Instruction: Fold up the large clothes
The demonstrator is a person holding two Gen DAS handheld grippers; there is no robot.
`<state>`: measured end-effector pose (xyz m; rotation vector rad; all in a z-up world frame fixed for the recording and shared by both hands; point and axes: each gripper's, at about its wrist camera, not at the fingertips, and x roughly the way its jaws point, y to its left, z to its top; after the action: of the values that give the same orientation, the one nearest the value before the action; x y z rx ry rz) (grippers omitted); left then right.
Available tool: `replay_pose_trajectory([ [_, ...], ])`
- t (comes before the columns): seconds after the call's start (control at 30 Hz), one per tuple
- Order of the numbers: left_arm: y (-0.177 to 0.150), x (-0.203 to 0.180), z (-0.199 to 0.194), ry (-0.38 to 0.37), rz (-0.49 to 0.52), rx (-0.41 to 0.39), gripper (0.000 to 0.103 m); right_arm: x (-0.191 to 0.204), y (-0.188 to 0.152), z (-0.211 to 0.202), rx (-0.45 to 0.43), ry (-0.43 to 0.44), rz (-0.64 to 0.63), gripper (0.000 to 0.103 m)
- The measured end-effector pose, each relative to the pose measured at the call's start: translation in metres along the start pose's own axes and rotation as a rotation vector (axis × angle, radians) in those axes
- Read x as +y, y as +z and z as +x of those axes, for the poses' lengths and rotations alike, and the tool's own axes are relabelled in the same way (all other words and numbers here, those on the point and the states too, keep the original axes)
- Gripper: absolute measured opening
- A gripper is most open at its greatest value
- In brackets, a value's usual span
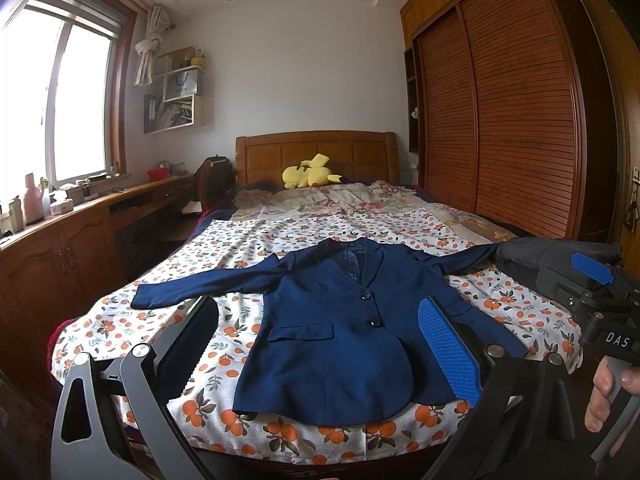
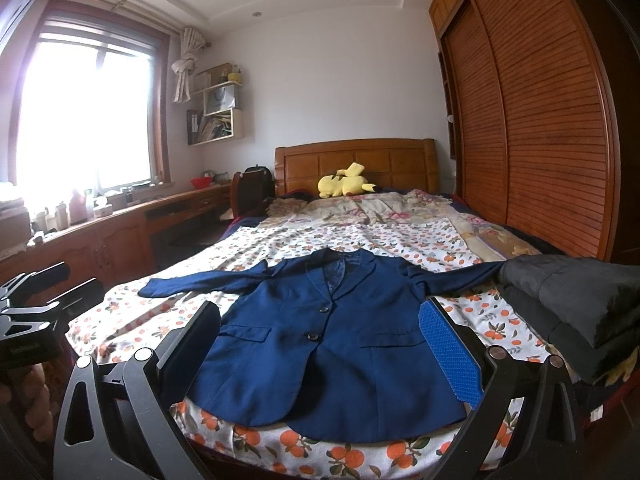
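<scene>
At the far left of the left wrist view we see a wooden counter (image 1: 80,216) under the window, crowded with bottles and a pink flask (image 1: 32,200). Above it, in the upper left of the frame, wall shelves (image 1: 180,92) hold papers and a bag. A dark backpack (image 1: 214,176) stands between the counter's end and the headboard (image 1: 316,156).

In the lower part of the frame our left gripper (image 1: 320,348) has its fingers spread wide, holding nothing, with the bed's foot end between them. The navy blazer (image 1: 332,328) lies face up and buttoned on the orange-print sheet (image 1: 224,248), centre of the frame, collar toward the headboard, both sleeves stretched out sideways. Its hem reaches almost to the near edge of the bed. A yellow plush toy (image 1: 310,176) rests at the top of the bed, well apart from the blazer.

To the right, a folded dark garment (image 2: 580,300) sits on the sheet; the blazer's right-hand sleeve runs up to it, and we cannot tell whether the cuff goes under it. Our right gripper (image 2: 324,352) is likewise spread wide and holds nothing, framing the blazer's lower half. The slatted wardrobe (image 2: 540,120) fills the right side.
</scene>
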<state>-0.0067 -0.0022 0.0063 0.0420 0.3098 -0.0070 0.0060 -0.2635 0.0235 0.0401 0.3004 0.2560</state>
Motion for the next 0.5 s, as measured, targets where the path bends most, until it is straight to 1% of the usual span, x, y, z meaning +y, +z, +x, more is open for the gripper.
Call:
replay_pose_trajectory([
  [0.5, -0.0001, -0.0009, 0.0004, 0.0, 0.002, -0.002, 0.101, -0.0011, 0.0008, -0.0001, 0.001, 0.002, 0.001, 0.096],
])
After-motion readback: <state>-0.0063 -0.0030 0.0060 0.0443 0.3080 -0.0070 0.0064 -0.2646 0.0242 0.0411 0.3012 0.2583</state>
